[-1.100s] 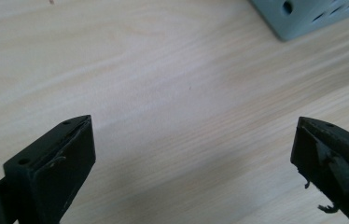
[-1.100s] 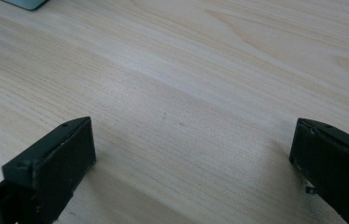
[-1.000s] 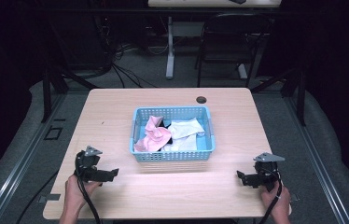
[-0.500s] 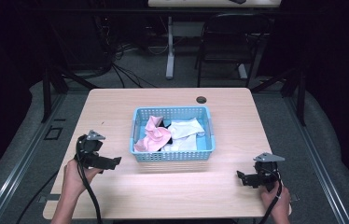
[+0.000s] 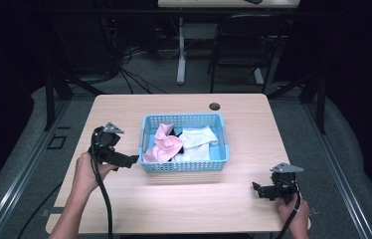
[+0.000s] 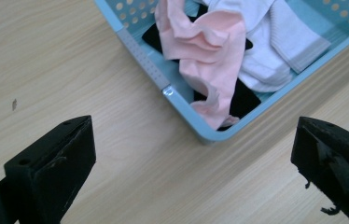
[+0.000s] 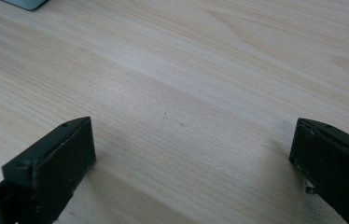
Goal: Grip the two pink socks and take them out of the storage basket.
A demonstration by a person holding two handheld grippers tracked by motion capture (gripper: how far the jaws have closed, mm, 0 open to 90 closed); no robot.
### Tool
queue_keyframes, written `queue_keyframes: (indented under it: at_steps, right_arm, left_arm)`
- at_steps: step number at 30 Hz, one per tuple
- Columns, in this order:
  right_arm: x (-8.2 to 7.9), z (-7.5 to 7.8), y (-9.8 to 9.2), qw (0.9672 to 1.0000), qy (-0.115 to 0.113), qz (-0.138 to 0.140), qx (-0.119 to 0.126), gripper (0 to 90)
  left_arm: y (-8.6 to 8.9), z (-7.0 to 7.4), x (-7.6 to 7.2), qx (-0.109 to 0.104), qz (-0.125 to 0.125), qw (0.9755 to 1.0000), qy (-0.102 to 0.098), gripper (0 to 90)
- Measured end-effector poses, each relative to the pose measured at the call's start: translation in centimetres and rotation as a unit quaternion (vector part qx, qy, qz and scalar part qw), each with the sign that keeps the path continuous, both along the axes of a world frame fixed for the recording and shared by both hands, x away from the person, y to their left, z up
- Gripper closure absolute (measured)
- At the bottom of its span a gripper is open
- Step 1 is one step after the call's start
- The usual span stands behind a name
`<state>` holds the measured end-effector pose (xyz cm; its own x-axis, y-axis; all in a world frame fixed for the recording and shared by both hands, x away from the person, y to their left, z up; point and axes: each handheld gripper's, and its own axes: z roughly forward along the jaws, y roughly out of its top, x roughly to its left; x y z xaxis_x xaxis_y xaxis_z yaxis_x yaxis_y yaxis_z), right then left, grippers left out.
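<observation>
- The pink garment (image 5: 163,143) lies crumpled in the left half of the blue basket (image 5: 184,165), which sits in the middle of the table (image 5: 124,107); one end droops towards the basket's near-left corner, over something black (image 6: 245,95), with a white garment (image 5: 197,141) beside it on the right.
- In my judgement the step in hand is the approach: nothing is gripped yet, and the left gripper (image 5: 130,160) is closing on the basket's near-left corner.
- The left gripper's jaws stand wide apart with nothing between them; in the left gripper view the basket corner and the pink cloth's lower end (image 6: 210,112) lie ahead, between the two jaws.
- The next move, I'd say, calls for lifting the jaws over the rim, tipping them down onto the pink folds and pinching only that cloth, not the rim nor the white piece just beside it.
- The left hand (image 5: 87,172) holds its gripper raised off the table's left edge, pointing right towards the basket, with the forearm coming up from the near-left corner and the cable trailing down along it.
- The right gripper (image 5: 258,189) sits low near the table's near-right corner, well apart from the basket, jaws spread wide over bare wood, the right hand (image 5: 291,211) behind it at the near edge.
</observation>
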<state>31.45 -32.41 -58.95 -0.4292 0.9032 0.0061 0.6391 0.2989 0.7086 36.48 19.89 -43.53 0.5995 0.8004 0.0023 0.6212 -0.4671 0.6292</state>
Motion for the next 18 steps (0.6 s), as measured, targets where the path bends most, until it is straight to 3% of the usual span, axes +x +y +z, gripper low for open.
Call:
queue_keyframes:
  at_steps: [10,18]
  right_arm:
    - [0.0,0.0,0.0,1.0,0.0,0.0,0.0,0.0]
    - [0.0,0.0,0.0,1.0,0.0,0.0,0.0,0.0]
  left_arm:
    - [-2.5,1.4,3.0,0.009,-0.028,0.9995,0.008,0.1]
    - [-4.5,1.8,5.8,0.013,-0.049,0.9984,0.028,0.1]
